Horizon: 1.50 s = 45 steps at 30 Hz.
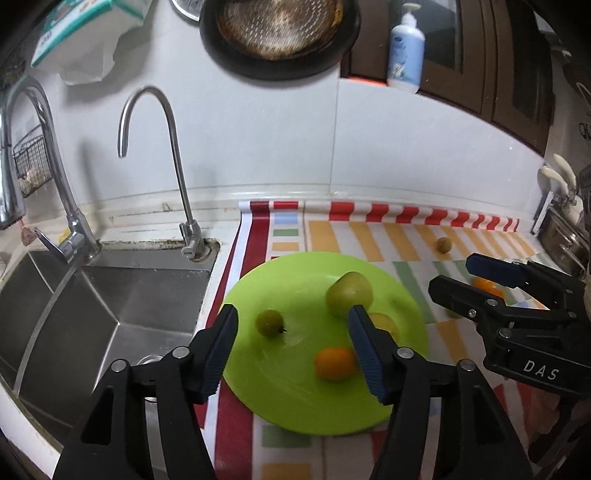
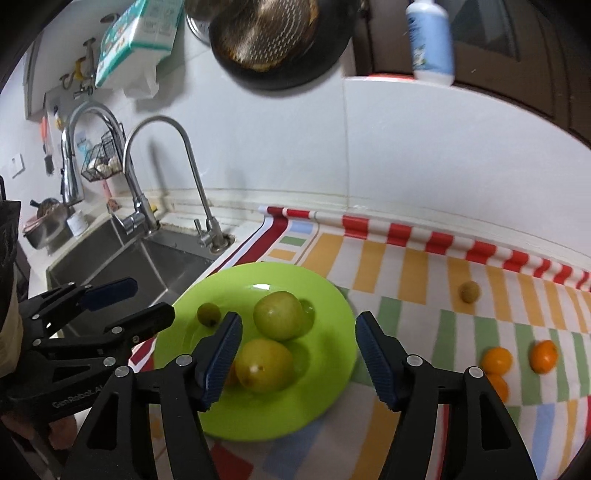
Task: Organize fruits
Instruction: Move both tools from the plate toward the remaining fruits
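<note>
A lime-green plate (image 1: 295, 406) (image 2: 332, 332) lies on the striped cloth beside the sink. On it are a green apple (image 1: 349, 294) (image 2: 279, 314), a yellow pear (image 2: 264, 364), a small green fruit (image 1: 269, 322) (image 2: 208, 314) and an orange (image 1: 335, 363). My left gripper (image 1: 293, 349) is open and empty over the plate. My right gripper (image 2: 297, 354) is open and empty over the plate's right side; it also shows in the left wrist view (image 1: 456, 273). Three oranges (image 2: 496, 360) (image 2: 543, 356) (image 2: 498, 386) and a small brownish fruit (image 2: 469, 291) (image 1: 444, 244) lie on the cloth.
A steel sink (image 1: 110, 306) with two faucets (image 1: 177, 166) lies left of the plate. The striped cloth (image 2: 406, 266) covers the counter up to the white wall. A pan (image 1: 277, 33) and a soap bottle (image 1: 406, 48) are above. A rack (image 1: 565, 236) stands far right.
</note>
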Motion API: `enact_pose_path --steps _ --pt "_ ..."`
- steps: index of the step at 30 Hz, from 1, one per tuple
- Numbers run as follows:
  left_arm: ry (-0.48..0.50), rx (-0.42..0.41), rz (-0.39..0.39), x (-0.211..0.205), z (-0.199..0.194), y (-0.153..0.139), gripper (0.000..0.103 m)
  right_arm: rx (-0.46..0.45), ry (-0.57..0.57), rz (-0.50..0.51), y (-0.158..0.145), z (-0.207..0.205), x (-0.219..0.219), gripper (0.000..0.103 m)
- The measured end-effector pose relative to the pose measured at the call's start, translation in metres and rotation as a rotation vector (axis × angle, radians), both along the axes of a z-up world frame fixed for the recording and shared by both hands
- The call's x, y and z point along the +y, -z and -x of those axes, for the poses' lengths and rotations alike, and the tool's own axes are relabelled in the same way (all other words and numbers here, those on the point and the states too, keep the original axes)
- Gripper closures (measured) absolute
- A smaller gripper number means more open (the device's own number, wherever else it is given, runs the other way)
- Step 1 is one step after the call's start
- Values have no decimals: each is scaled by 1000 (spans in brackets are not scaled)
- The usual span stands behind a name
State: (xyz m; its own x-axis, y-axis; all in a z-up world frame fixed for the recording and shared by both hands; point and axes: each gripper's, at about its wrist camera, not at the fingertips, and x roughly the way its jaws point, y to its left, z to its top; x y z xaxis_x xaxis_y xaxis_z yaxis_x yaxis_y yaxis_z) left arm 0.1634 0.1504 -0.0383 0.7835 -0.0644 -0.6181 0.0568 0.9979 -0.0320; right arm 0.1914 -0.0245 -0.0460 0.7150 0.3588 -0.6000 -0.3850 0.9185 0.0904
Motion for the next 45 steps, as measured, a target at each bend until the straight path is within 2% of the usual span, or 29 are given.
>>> enact_pose_path --steps 5,15,24,34,45 --pt "28 -35 -14 -20 19 -11 35 -49 51 5 -15 25 -22 32" --pt "99 -85 -6 -67 43 -24 31 -94 128 14 -27 66 -72 32" --pt "130 -114 -7 -108 50 -31 31 -123 180 33 -31 80 -118 32" --pt "151 -122 -26 -142 42 -27 31 -115 175 35 -26 74 -152 32" --pt "204 -69 -38 -165 1 5 31 -42 170 29 2 38 -170 32"
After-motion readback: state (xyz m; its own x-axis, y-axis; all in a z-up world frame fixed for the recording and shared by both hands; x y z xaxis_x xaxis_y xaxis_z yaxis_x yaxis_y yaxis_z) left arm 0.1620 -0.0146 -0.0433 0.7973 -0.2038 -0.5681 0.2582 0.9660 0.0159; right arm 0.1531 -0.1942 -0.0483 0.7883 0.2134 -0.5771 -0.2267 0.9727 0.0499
